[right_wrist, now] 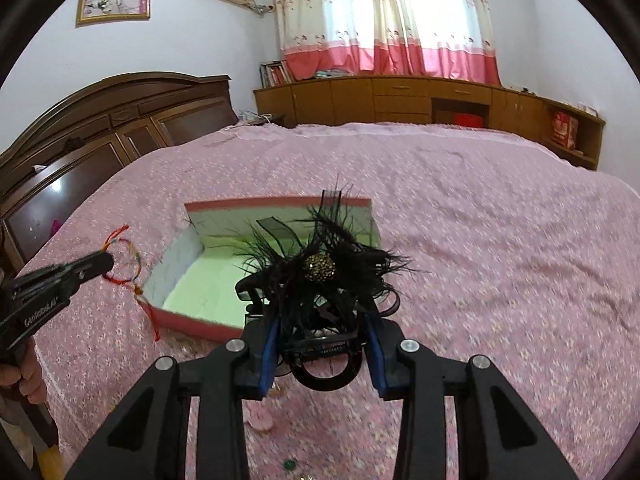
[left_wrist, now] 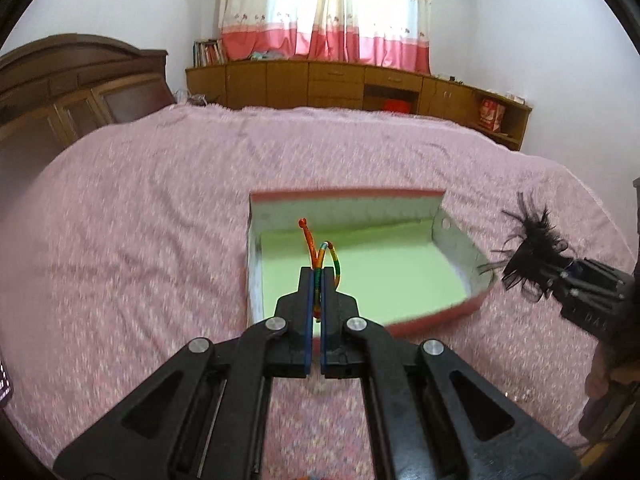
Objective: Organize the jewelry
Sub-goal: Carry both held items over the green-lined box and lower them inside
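An open red box (left_wrist: 348, 200) with a pale green floor lies on the pink bedspread, also seen in the right wrist view as the box (right_wrist: 192, 322). My left gripper (left_wrist: 317, 276) is shut on a multicoloured cord bracelet (left_wrist: 317, 248), held above the near side of the box; from the right wrist view the bracelet (right_wrist: 124, 264) hangs as a loop left of the box. My right gripper (right_wrist: 320, 320) is shut on a black feathered hair clip (right_wrist: 320, 268) with a gold beaded centre, above the box's right part. The same clip (left_wrist: 532, 240) shows at the right edge of the left wrist view.
The pink bedspread (left_wrist: 160, 200) spreads wide around the box. A dark wooden headboard (right_wrist: 100, 128) stands at the left, a wooden cabinet row (right_wrist: 400, 96) under the curtained window at the back. Small loose pieces (right_wrist: 260, 420) lie on the bed below my right gripper.
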Motion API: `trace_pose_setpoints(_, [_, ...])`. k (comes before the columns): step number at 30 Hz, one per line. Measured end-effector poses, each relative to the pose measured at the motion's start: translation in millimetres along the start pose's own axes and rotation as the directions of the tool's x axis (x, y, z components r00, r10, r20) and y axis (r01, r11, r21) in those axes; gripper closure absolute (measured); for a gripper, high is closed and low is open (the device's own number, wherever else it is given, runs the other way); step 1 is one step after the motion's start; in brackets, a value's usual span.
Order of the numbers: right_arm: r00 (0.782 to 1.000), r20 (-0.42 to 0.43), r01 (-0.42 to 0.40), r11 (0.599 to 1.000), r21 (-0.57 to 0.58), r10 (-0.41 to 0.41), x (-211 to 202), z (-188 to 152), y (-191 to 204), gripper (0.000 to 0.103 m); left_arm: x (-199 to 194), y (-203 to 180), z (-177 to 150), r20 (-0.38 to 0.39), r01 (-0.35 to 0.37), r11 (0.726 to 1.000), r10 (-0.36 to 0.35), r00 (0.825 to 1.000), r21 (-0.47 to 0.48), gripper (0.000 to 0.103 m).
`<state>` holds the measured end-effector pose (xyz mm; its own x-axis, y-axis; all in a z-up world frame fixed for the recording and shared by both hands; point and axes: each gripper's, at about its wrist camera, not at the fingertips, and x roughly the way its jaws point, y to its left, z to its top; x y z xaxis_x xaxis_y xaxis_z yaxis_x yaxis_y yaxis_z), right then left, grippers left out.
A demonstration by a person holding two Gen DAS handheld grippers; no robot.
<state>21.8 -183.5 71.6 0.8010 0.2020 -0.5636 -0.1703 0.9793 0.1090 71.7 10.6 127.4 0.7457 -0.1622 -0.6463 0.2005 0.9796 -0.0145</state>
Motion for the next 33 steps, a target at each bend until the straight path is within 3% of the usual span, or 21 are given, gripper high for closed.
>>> trace_pose_setpoints(8, [1.000, -0.008, -0.029, 0.999, 0.027, 0.029, 29, 27, 2, 0.064, 33, 7, 22, 0.020, 0.007, 1.000, -0.006, 1.000, -0.020, 0.103])
trace_pose_setpoints(15, [0.998, -0.063, -0.018, 0.998, 0.062, 0.021, 68, 40, -4, 0.064, 67, 10, 27, 0.014, -0.004, 1.000, 0.004, 1.000, 0.001, 0.103])
trace_pose_setpoints(25, [0.984, -0.177, 0.037, 0.998, 0.041, -0.029, 123, 39, -12, 0.064, 132, 7, 21, -0.105, -0.017, 1.000, 0.017, 0.994, 0.003, 0.103])
trace_pose_setpoints(33, [0.959, -0.278, 0.069, 0.997, 0.017, -0.061, 156, 23, -16, 0.064, 161, 5, 15, -0.180, -0.041, 0.999, 0.043, 0.983, 0.017, 0.103])
